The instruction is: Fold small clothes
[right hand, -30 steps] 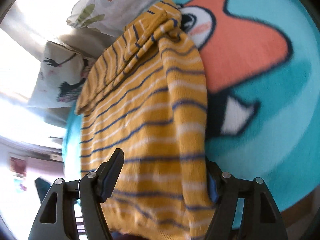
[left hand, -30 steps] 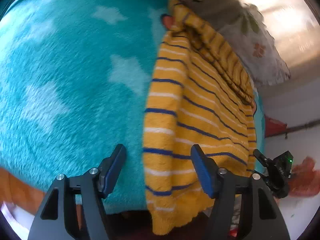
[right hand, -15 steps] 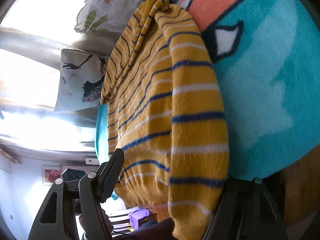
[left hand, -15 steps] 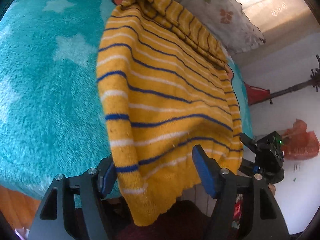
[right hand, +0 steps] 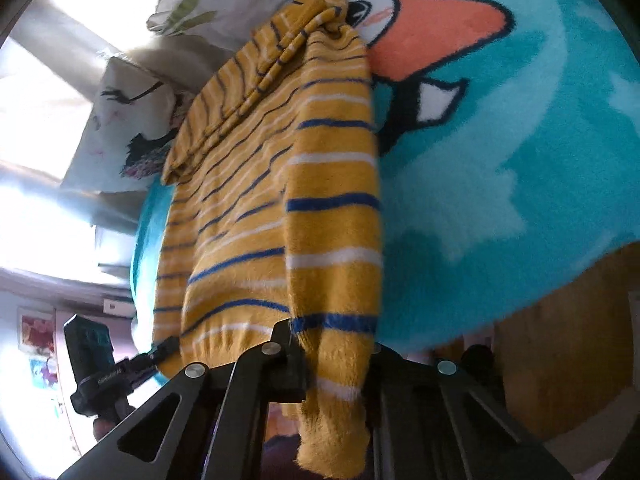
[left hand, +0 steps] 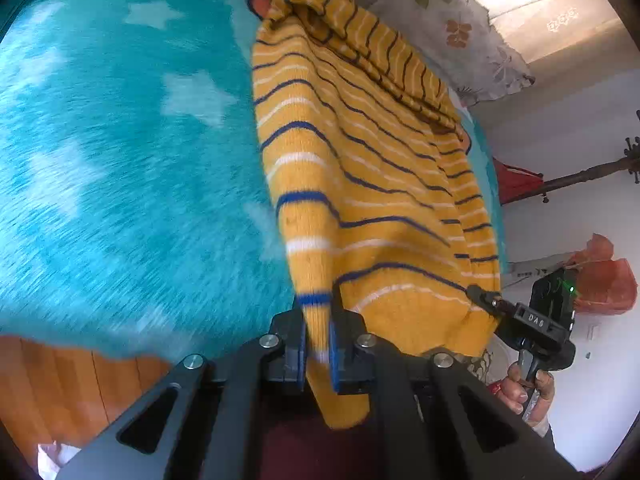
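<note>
A small yellow knit sweater (left hand: 360, 168) with blue and white stripes lies lengthwise on a teal fleece blanket (left hand: 120, 160). Its hem end is lifted off the blanket. My left gripper (left hand: 316, 344) is shut on the hem's left corner. My right gripper (right hand: 336, 356) is shut on the hem's right corner of the sweater (right hand: 272, 184). The right gripper also shows in the left wrist view (left hand: 486, 300), pinching the far hem corner. The left gripper shows in the right wrist view (right hand: 164, 350) at the other corner. The sweater's far end is bunched near the pillows.
The blanket (right hand: 520, 160) has a cartoon face with an orange patch (right hand: 432, 36). Floral pillows (left hand: 472, 40) lie beyond the sweater. A wooden bed edge (left hand: 60, 384) runs below the blanket. A red bag (left hand: 604, 280) hangs by the white wall.
Both grippers have closed on the sweater's hem corners; half a second ago both were open around the hem. The hem now hangs lifted between them.
</note>
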`<state>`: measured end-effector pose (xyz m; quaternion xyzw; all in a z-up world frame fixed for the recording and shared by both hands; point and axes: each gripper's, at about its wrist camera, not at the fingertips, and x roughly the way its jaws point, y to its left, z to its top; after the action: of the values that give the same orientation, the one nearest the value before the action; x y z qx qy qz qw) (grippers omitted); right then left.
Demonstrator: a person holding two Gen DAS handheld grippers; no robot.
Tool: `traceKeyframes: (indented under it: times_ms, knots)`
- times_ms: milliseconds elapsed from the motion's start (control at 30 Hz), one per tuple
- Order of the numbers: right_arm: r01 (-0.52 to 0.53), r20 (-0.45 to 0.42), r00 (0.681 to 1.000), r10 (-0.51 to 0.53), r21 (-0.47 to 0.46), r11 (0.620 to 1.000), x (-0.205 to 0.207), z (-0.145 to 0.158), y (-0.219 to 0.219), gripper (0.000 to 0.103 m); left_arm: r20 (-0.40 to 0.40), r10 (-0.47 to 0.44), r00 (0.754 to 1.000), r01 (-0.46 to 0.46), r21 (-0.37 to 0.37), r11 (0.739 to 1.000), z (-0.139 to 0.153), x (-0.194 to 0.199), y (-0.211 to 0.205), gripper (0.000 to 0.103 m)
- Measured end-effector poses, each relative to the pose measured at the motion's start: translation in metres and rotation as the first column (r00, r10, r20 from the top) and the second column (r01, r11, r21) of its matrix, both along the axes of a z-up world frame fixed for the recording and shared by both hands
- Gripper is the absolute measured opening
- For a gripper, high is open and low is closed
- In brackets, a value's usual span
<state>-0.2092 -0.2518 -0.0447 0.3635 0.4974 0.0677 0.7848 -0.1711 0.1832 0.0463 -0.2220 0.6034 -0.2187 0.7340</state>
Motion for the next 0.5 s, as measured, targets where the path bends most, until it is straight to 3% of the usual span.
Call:
traceKeyframes:
  times_ms: [100, 233, 367, 500]
  knots:
    - [-0.014, -0.012, 1.0, 0.014, 0.031, 0.999, -0.023, 0.008, 0.001, 0.008, -0.011, 0.019, 1.0, -0.019, 0.0, 1.0, 0.003, -0.011, 0.016, 0.008]
    - [-0.024, -0.063, 0.998, 0.027, 0.038, 0.999, -0.032, -0.004, 0.011, 0.008, -0.031, 0.058, 0.998, -0.059, -0.033, 0.998, -0.007, -0.007, 0.023, 0.008]
    - [-0.016, -0.048, 0.999, 0.018, 0.048, 0.999, -0.015, 0.0, 0.015, 0.008, -0.005, 0.096, 0.995, -0.096, -0.062, 0.993, 0.0, 0.002, 0.036, 0.008]
    - [-0.043, 0.012, 0.999, 0.043, 0.039, 0.998, 0.013, 0.031, 0.02, 0.008, 0.023, 0.122, 0.992, -0.119, -0.097, 0.988, 0.015, 0.025, 0.04, 0.008]
